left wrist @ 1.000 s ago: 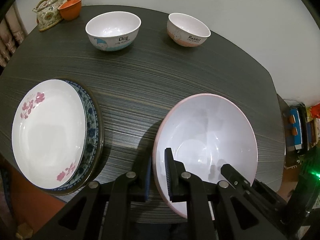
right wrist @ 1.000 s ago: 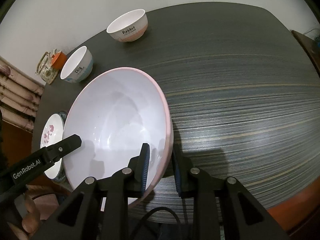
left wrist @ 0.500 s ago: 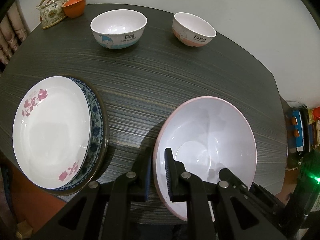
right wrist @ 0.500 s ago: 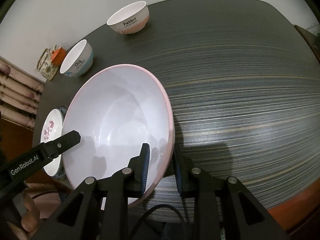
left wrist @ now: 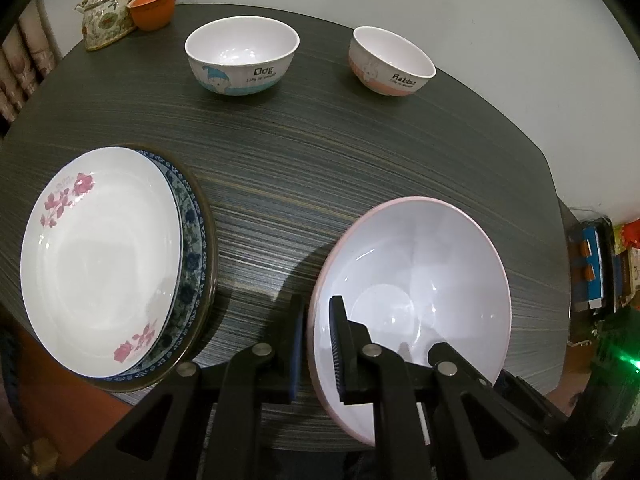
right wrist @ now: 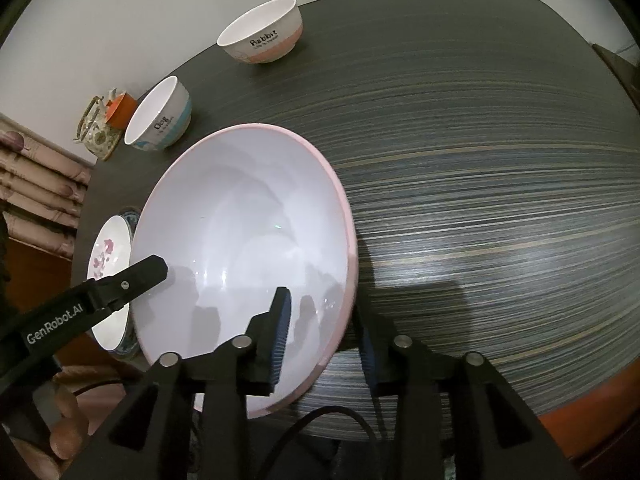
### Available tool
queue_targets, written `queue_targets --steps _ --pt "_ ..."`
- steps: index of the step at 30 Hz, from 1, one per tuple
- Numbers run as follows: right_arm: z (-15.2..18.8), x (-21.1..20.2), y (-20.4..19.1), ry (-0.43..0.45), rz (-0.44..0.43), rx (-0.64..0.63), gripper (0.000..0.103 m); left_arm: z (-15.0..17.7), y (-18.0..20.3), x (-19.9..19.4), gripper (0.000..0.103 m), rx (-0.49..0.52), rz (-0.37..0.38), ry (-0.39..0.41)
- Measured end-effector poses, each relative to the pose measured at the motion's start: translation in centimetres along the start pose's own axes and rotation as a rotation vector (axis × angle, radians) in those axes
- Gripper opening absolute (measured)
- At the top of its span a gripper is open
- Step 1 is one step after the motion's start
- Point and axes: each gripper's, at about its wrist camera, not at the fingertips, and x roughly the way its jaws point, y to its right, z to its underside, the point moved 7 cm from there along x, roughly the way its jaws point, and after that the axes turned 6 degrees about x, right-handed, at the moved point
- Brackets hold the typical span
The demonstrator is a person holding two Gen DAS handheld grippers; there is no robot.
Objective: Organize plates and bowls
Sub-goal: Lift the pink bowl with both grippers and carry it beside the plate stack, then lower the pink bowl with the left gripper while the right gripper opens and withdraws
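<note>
Blue patterned plate [left wrist: 192,264] mostly hidden under floral plate [left wrist: 100,264]; small print on bowls unreadable.

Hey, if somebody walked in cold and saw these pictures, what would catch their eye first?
The big pink bowl at the near table edge, its rim clamped by the left gripper, while the right gripper has just been opening around the opposite rim. Next, the flowered plate stacked on a blue plate to its left.

Large pink-rimmed white bowl [left wrist: 424,280] sits upright at the desk's near edge. White floral plate [left wrist: 100,260] stacked on blue-patterned plate [left wrist: 196,264] to its left. "Dog" bowl [left wrist: 242,54] and "Rabbit" bowl [left wrist: 390,62] upright at the far side.
</note>
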Motion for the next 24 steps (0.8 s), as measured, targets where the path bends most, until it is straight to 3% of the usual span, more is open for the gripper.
queue_targets --steps 3,9,14,24 --pt "0.1 -0.2 -0.1 0.004 0.002 0.001 0.045 -0.1 -0.2 0.1 0.013 -0.003 -0.007 0.000" --pt "-0.3 -0.5 0.0 0.015 0.012 0.002 0.047 -0.3 -0.9 0.1 0.018 -0.024 -0.001 0.002" --pt "-0.8 -1.2 -0.4 0.044 0.030 -0.019 0.060 -0.3 -1.0 -0.2 0.022 -0.028 0.005 0.007" --pt "-1.7 -2.2 -0.2 0.086 0.040 -0.013 0.060 -0.7 -1.4 -1.0 0.030 -0.045 0.015 0.023"
